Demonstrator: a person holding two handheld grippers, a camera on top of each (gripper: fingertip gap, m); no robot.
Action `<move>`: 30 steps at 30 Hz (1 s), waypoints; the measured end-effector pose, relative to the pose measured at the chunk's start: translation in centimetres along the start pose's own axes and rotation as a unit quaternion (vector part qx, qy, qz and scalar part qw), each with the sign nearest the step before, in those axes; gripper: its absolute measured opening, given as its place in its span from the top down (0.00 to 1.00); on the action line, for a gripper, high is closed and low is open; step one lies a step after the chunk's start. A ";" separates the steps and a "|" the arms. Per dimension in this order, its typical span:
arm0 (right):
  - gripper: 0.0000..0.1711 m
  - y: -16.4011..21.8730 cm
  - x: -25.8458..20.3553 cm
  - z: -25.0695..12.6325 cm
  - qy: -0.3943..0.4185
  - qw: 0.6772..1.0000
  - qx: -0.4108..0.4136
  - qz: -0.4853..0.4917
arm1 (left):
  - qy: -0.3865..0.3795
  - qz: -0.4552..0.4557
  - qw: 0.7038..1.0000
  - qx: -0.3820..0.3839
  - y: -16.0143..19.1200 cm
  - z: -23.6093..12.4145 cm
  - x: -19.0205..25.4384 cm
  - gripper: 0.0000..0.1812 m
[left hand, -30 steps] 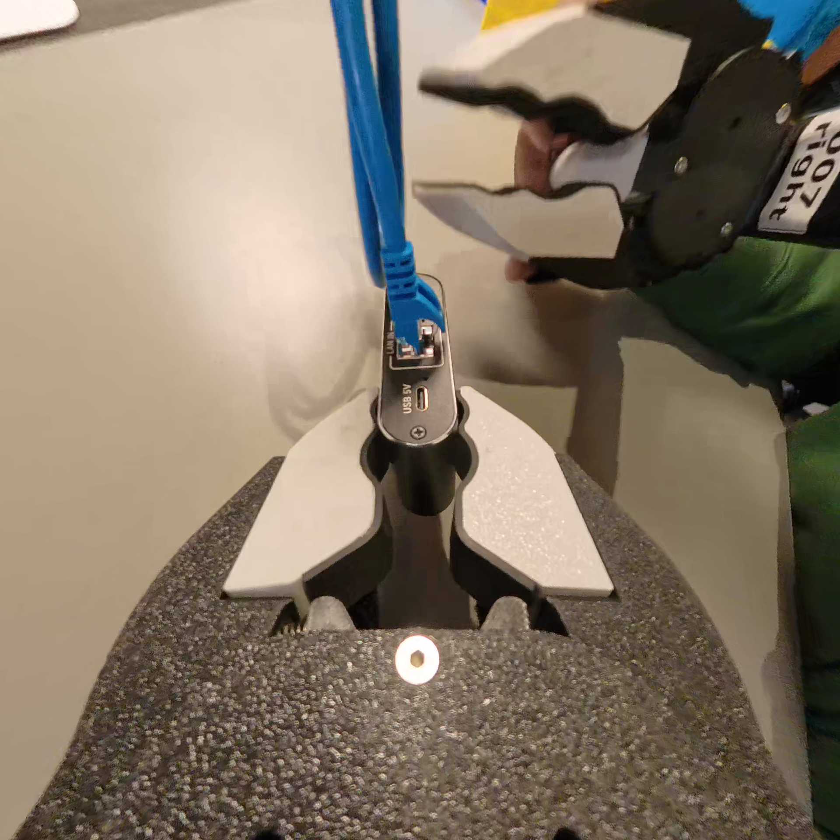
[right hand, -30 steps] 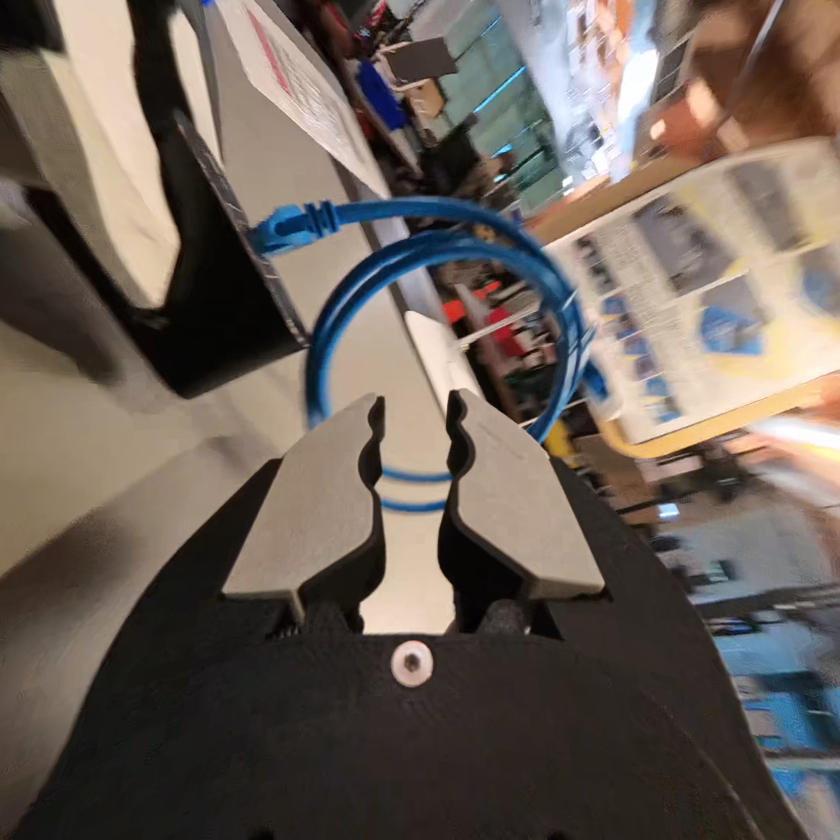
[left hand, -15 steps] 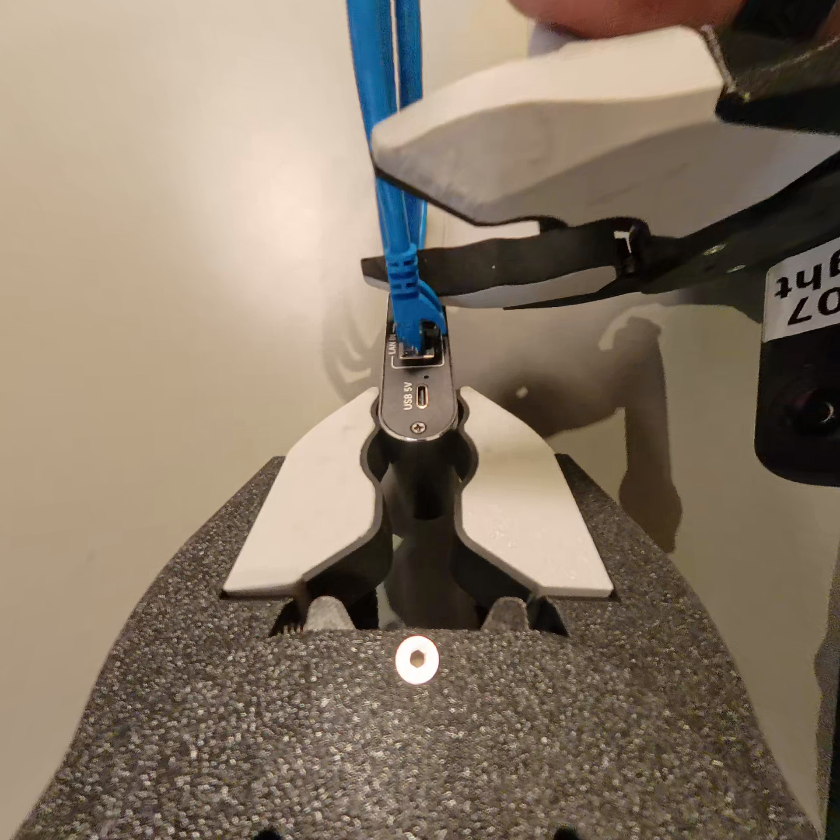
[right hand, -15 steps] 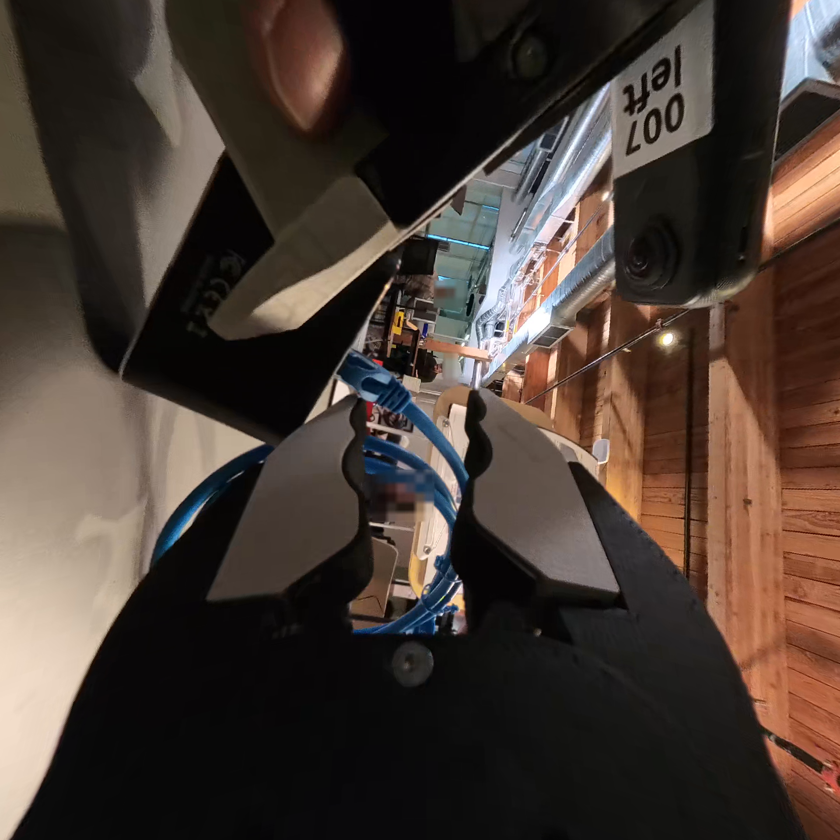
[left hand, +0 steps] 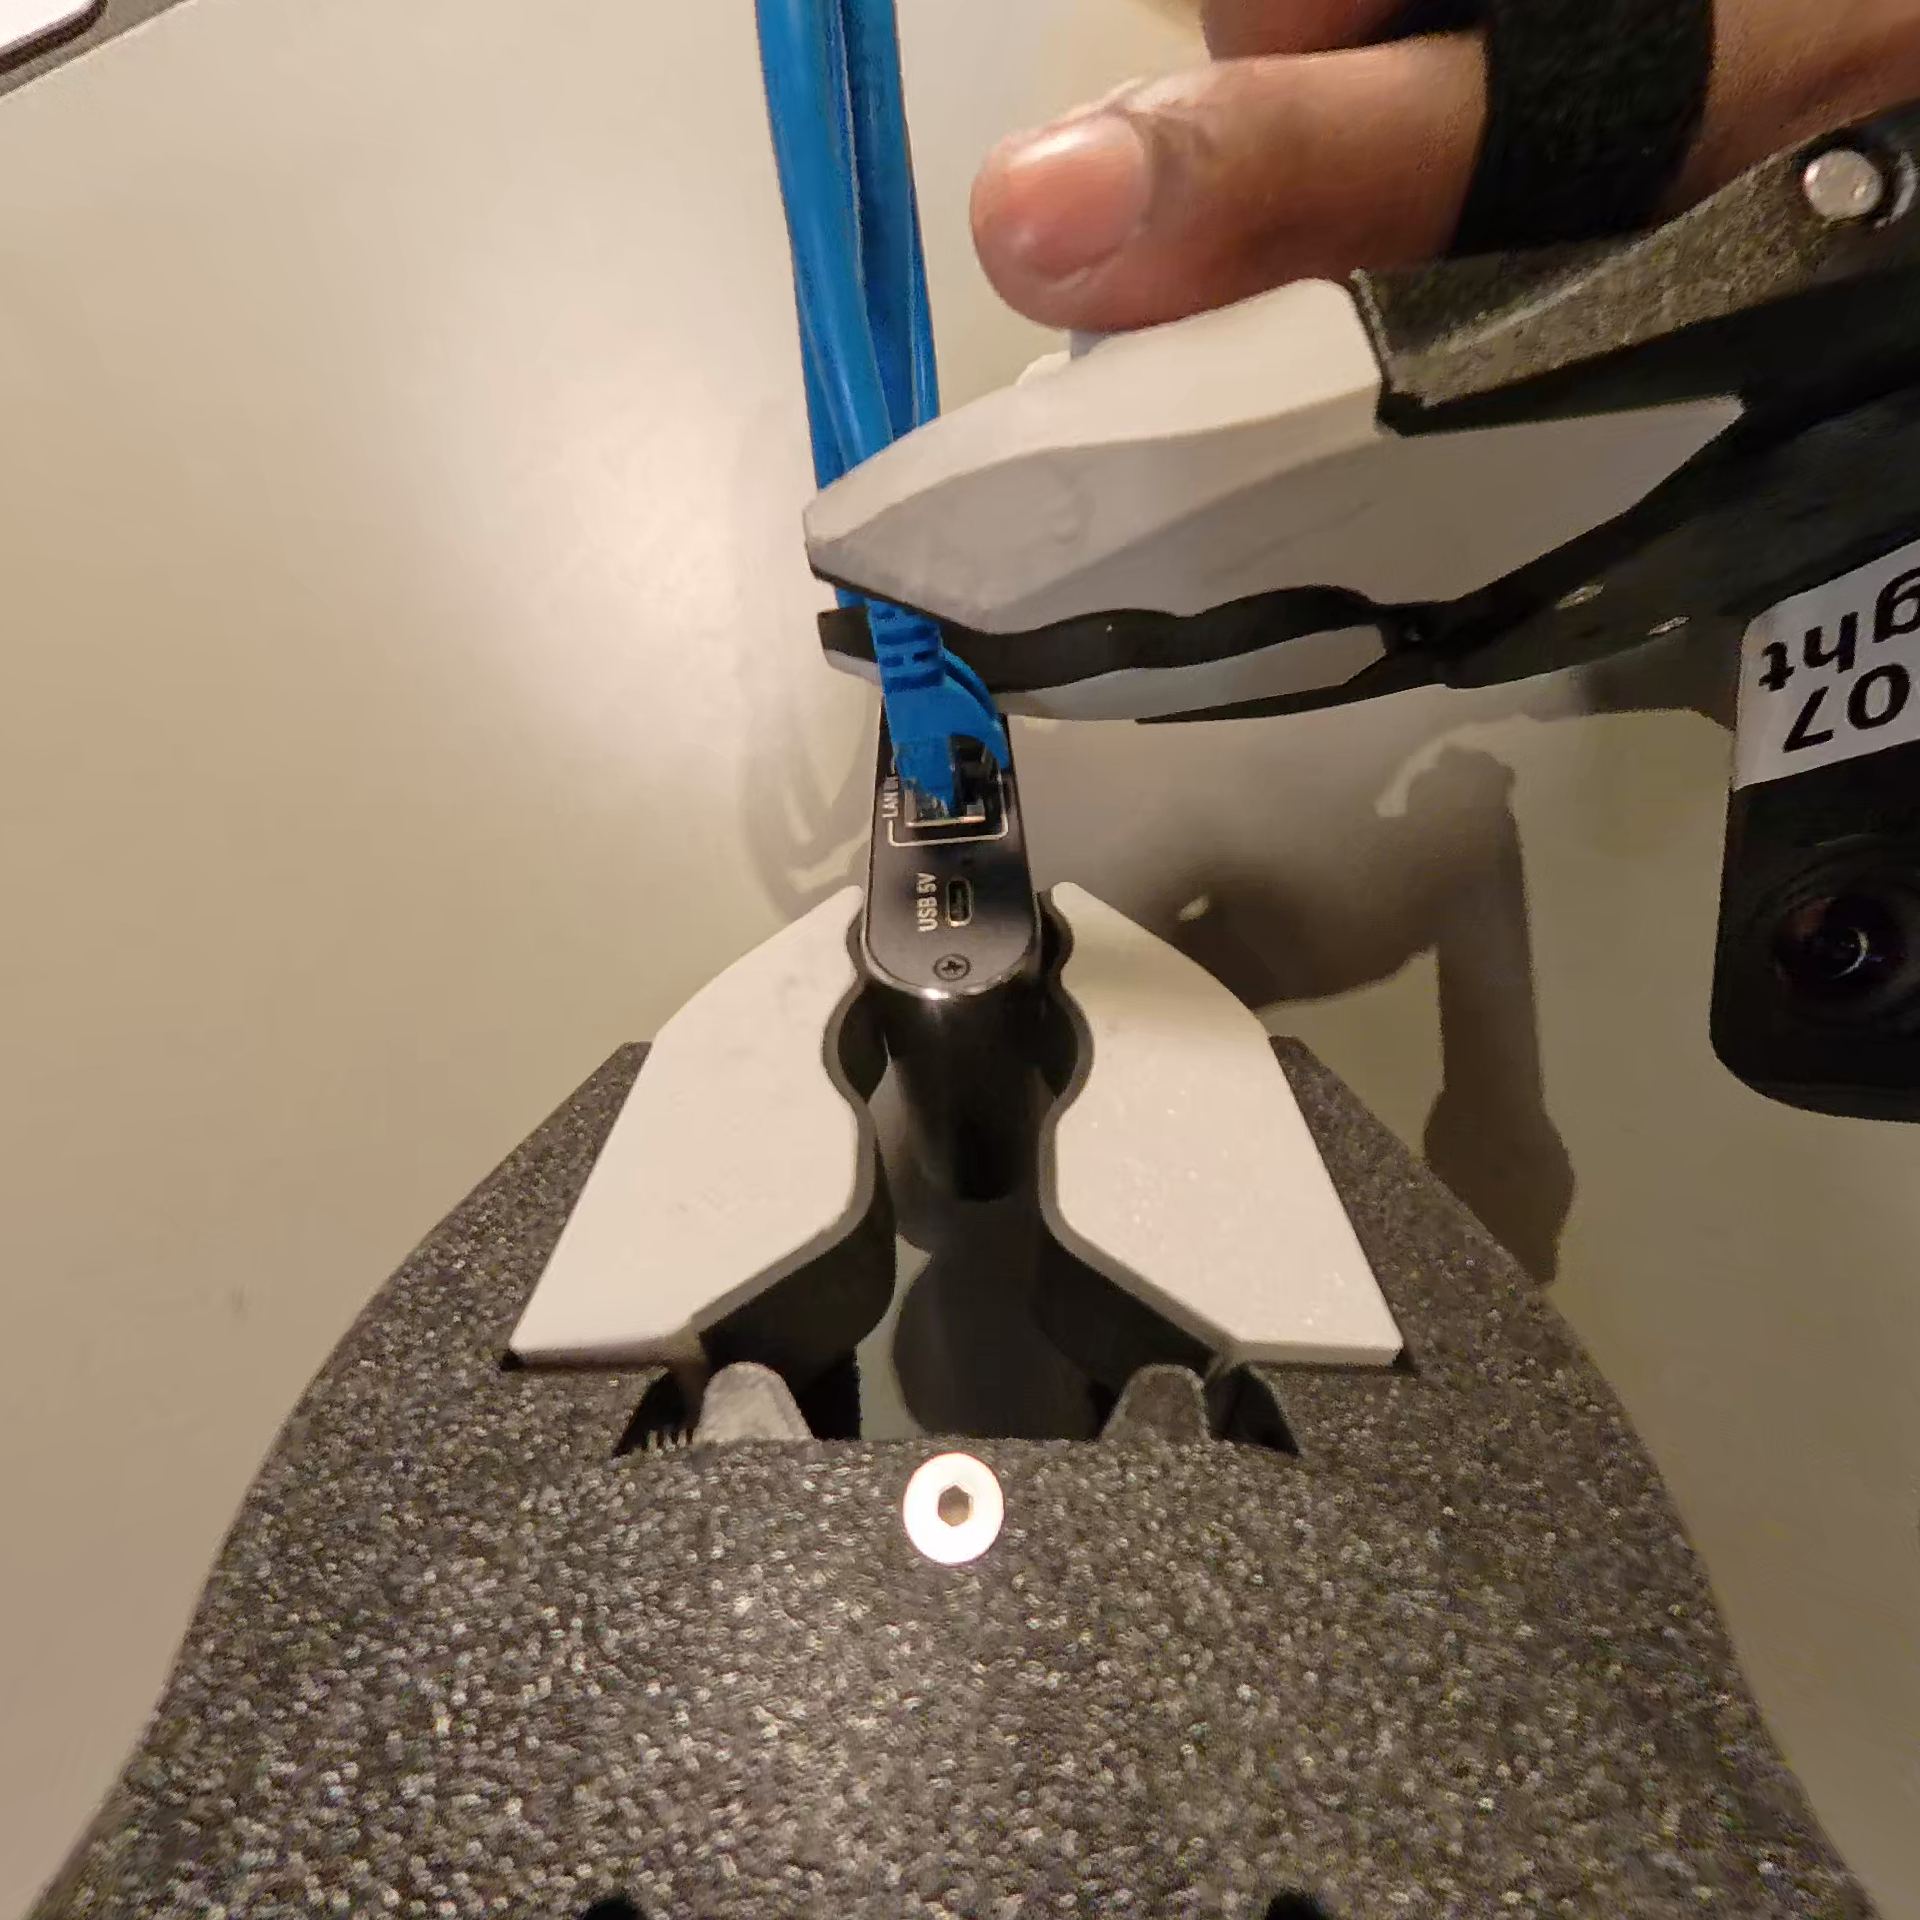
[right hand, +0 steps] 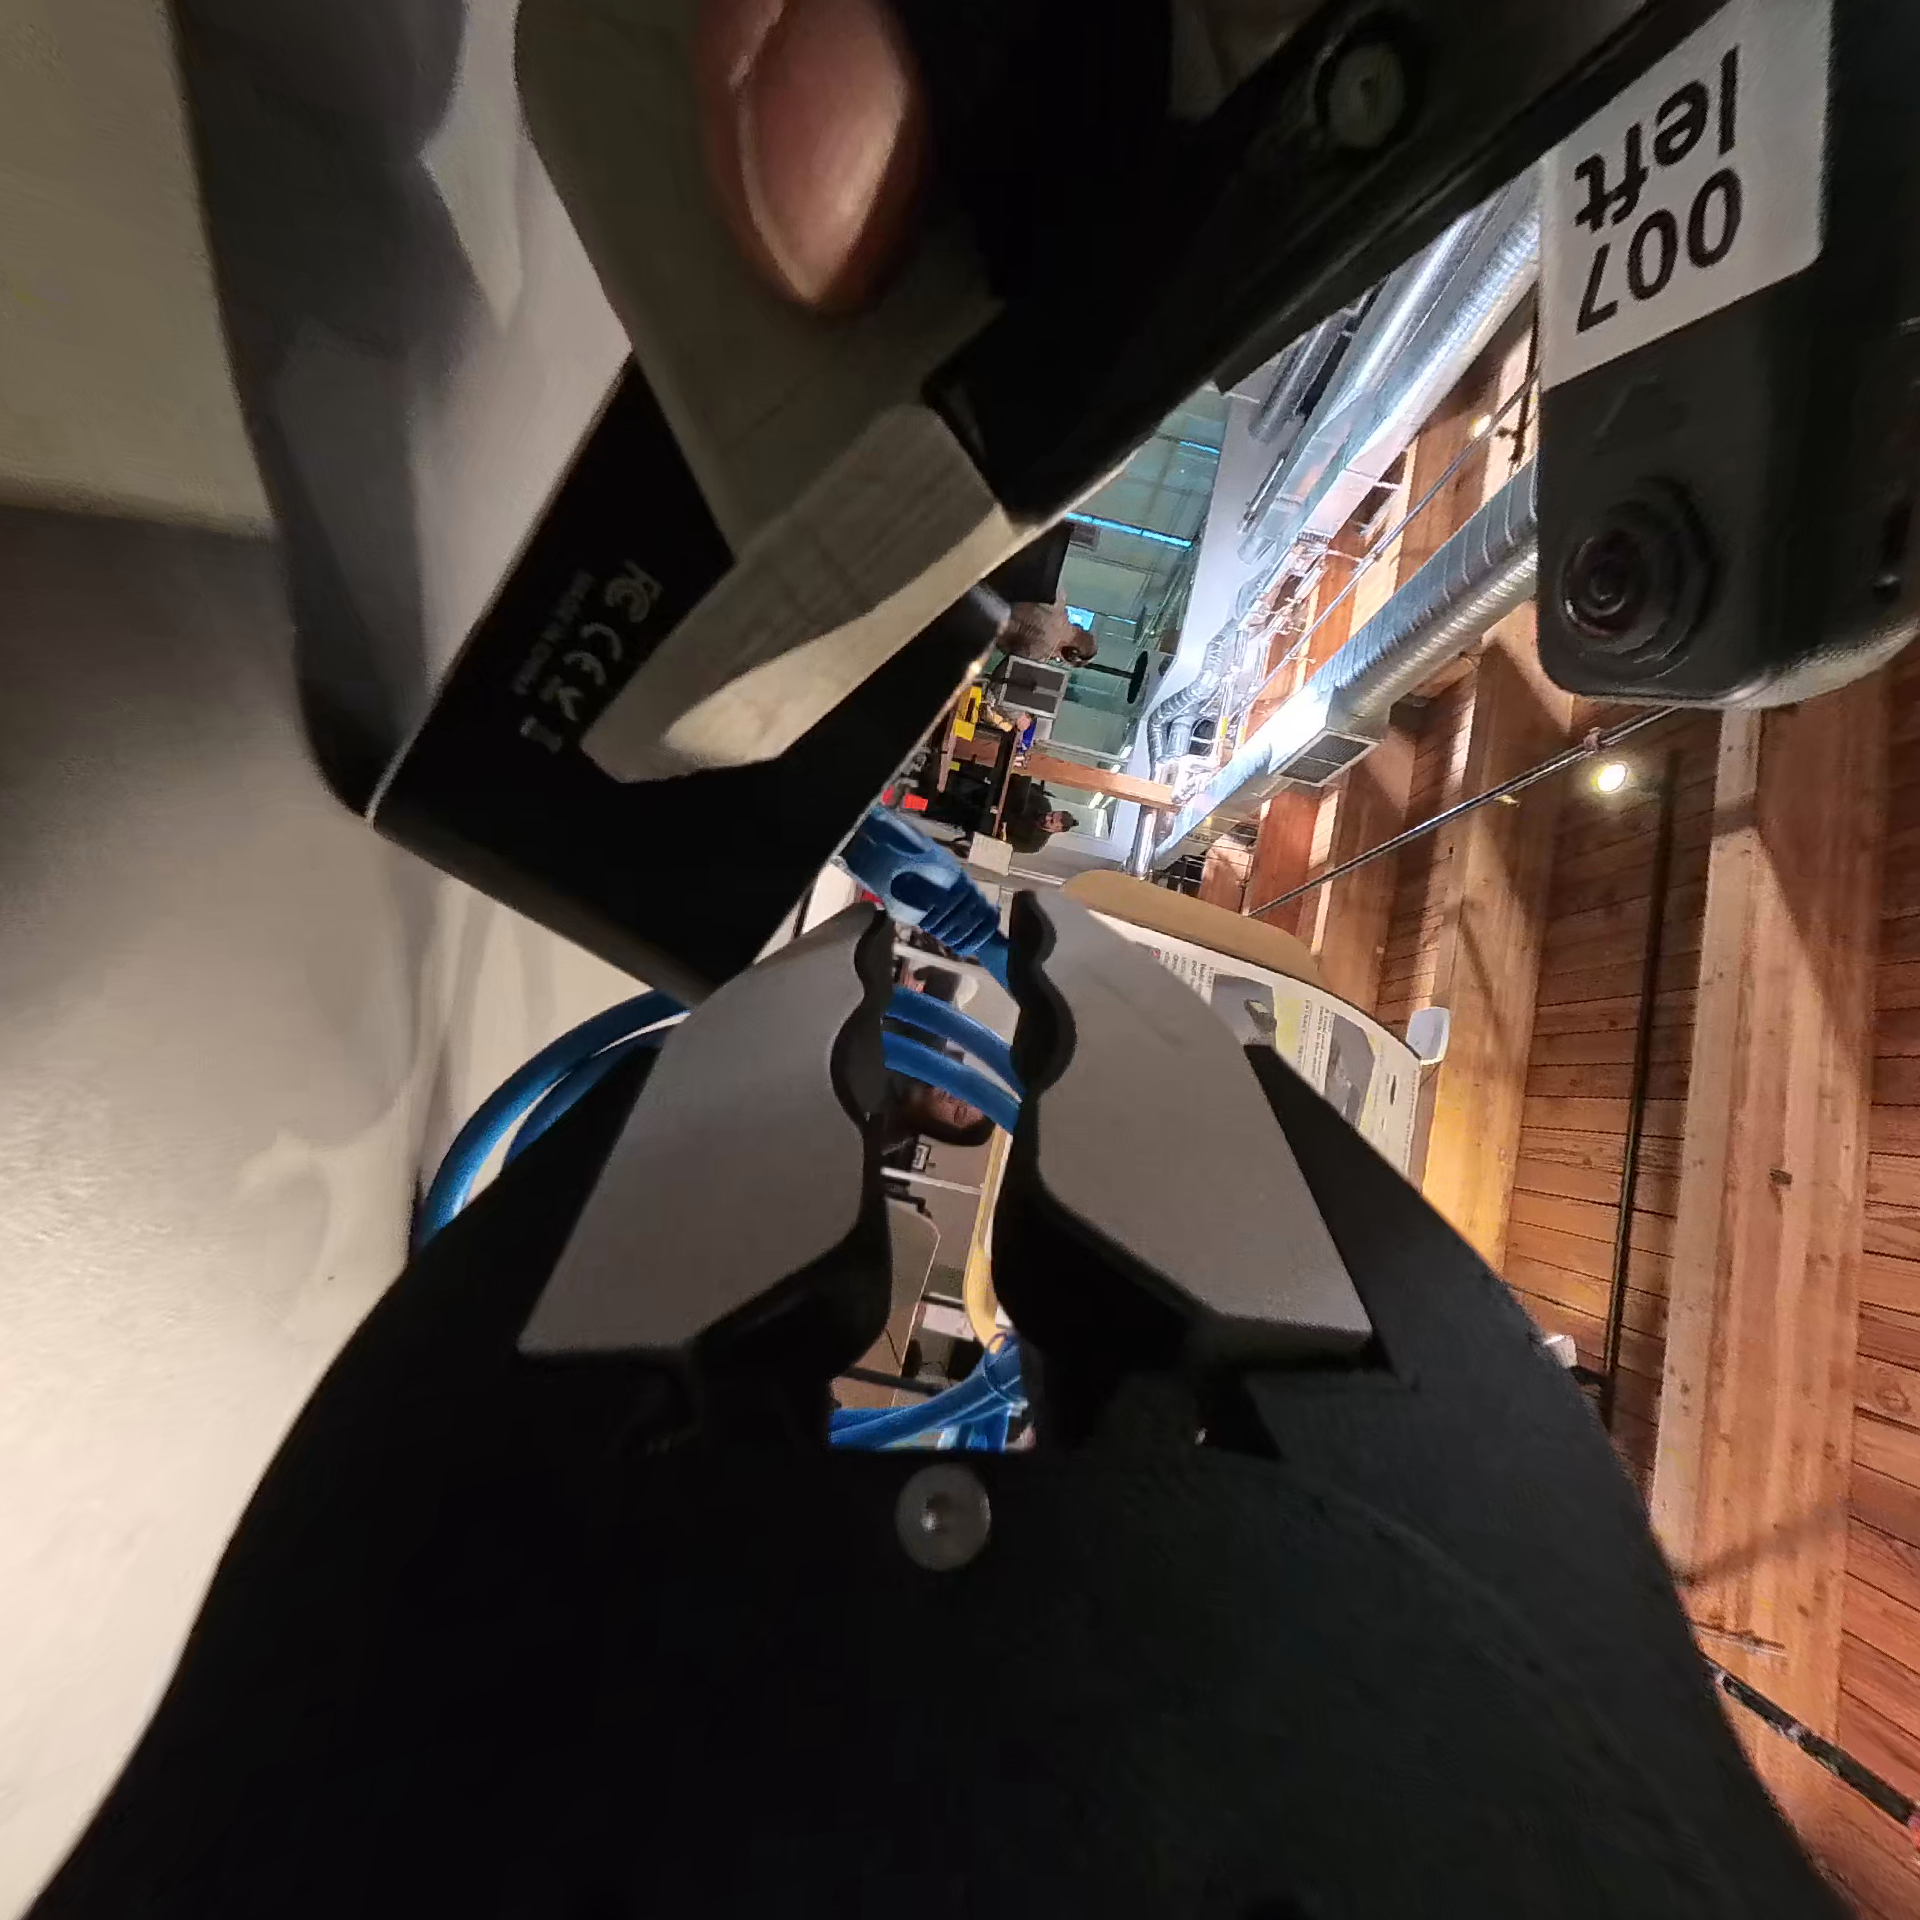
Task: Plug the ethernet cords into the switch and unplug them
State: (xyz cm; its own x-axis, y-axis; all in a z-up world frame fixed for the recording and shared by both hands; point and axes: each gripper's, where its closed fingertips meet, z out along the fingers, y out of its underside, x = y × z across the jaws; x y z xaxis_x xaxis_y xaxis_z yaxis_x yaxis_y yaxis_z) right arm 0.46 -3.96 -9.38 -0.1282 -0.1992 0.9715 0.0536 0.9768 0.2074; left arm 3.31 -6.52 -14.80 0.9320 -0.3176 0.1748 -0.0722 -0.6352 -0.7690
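Note:
My left gripper is shut on a slim black switch and holds it upright above the beige table. A blue ethernet cord's plug sits in the switch's top port. The cord runs straight up from it. My right gripper comes in from the right, with its fingers closed on the plug's ribbed boot just above the port. In the right wrist view the boot lies between my right gripper's narrowed fingertips. The switch and the left gripper's finger are close above.
A person's thumb rests on the right gripper's upper finger. The right gripper's camera body hangs at the right edge. Loops of blue cord trail below the switch. A wood-panelled wall is behind.
My right gripper swung in from the upper right to the plug and narrowed its fingers onto the boot. My left gripper kept holding the switch, with the plug still in the port.

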 end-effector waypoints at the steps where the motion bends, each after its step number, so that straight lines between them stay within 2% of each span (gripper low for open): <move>1: 0.88 0.0 0.0 0.0 0.000 1.000 -0.003 -0.002 | 0.000 0.001 1.000 0.002 -0.1 0.0 0.0 0.85; 5: 0.89 0.5 -0.1 0.1 0.008 1.000 -0.018 0.023 | -0.005 0.004 1.000 0.016 -0.5 0.0 -0.1 0.85; 13: 0.91 1.6 0.0 0.0 0.017 0.988 -0.058 0.144 | -0.002 -0.007 0.997 0.082 -2.3 -1.0 -0.4 0.83; 17: 0.92 3.1 0.0 0.0 0.016 0.963 -0.100 0.251 | 0.008 -0.031 0.993 0.118 -3.1 -1.3 -0.7 0.73; 20: 0.93 3.8 -0.3 0.0 0.014 0.940 -0.124 0.316 | 0.039 -0.059 0.985 0.156 -3.9 -1.4 -0.3 0.71; 22: 0.93 3.7 -0.3 0.0 0.017 0.932 -0.134 0.336 | 0.058 -0.079 0.978 0.185 -4.5 -1.6 -0.2 0.73; 26: 0.92 2.9 -0.4 0.1 0.015 0.920 -0.133 0.368 | 0.072 -0.113 0.967 0.218 -4.9 -2.2 -0.7 0.85; 30: 0.92 2.4 -0.8 0.3 -0.009 0.905 -0.113 0.410 | 0.074 -0.115 0.967 0.215 -4.8 -2.4 -1.1 0.85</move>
State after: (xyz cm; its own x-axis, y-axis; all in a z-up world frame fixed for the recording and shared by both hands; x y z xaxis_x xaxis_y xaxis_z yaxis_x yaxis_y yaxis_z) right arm 0.43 -1.38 -9.73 0.0295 0.5882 0.8082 0.3388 0.7548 -0.5617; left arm 1.75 -4.84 -9.84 0.8423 -0.3211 0.4330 0.3149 -0.3588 -0.8787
